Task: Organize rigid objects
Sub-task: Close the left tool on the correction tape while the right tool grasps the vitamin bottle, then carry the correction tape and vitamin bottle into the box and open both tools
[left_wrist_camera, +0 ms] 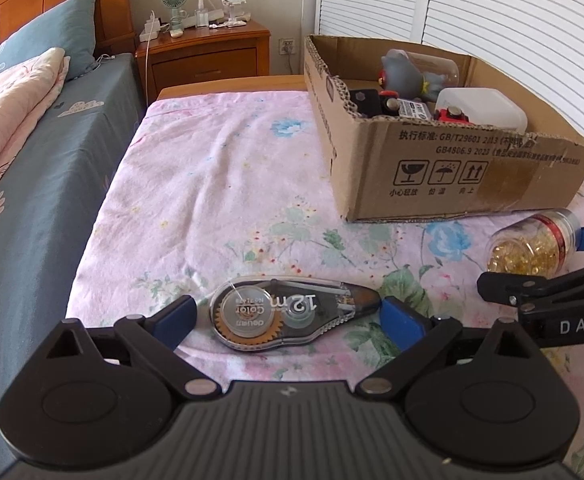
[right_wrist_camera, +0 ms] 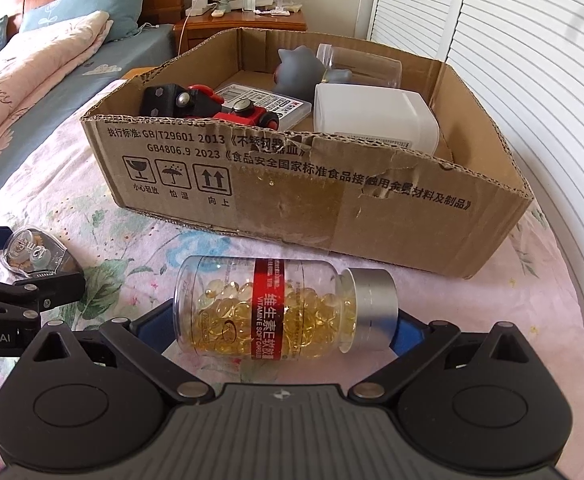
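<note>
Open cloth lies left of the cardboard box.

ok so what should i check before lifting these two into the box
1. Correction tape lies between the left claw's fingers: ok.
2. Left claw gripping the tape: not ok, jaws wide, gap at the round end.
3. Vitamin bottle lies on its side between the right claw's fingers: ok.
4. Right claw pressing on the bottle: cannot tell.
5. Silver cap on the bottle: ok.
6. Cardboard box open-topped, some bare floor showing: ok.
</note>
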A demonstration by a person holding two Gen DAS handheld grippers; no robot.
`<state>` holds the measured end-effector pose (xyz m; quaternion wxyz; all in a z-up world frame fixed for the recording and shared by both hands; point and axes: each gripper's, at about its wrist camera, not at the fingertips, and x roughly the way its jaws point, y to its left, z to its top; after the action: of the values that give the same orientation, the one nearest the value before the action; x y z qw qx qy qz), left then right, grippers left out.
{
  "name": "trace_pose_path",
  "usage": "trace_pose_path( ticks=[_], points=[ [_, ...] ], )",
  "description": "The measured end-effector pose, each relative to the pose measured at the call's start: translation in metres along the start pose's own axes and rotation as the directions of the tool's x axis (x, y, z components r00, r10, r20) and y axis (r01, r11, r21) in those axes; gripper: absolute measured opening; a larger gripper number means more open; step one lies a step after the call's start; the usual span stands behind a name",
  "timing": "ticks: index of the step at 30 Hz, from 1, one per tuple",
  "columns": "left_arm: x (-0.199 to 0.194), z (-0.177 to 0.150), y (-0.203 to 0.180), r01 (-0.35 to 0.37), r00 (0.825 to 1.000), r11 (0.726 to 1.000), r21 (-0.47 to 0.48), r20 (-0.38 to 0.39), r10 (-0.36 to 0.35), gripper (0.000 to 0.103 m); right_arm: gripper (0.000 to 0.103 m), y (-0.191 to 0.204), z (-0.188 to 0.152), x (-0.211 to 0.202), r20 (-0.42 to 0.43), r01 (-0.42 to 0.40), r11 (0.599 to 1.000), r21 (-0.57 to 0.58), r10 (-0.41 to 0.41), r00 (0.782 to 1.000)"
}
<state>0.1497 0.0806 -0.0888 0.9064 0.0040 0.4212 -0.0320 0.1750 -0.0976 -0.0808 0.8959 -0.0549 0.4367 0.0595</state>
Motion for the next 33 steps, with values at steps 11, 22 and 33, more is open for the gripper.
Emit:
trace_pose_path(
  ticks=[11,22,33],
  points=[
    [0.001,0.002,-0.005,-0.052,0.999,0.997,-0.062,-0.011,0.051,0.098,0.103,-0.002,0.000,0.003,0.007,-0.014,1.000,0.007,0.014,1.000],
    [0.001,0.005,-0.009,-0.030,0.999,0.999,-0.038,-0.014,0.030,0.090,0.096,-0.006,0.003,0.001,-0.006,-0.027,1.000,-0.002,0.027,1.000],
    [-0.009,0.007,-0.009,0.043,0.998,0.999,0.030,-0.038,-0.042,0.089,0.096,-0.012,-0.002,-0.012,-0.035,-0.054,0.998,-0.029,0.053,0.998]
  ],
)
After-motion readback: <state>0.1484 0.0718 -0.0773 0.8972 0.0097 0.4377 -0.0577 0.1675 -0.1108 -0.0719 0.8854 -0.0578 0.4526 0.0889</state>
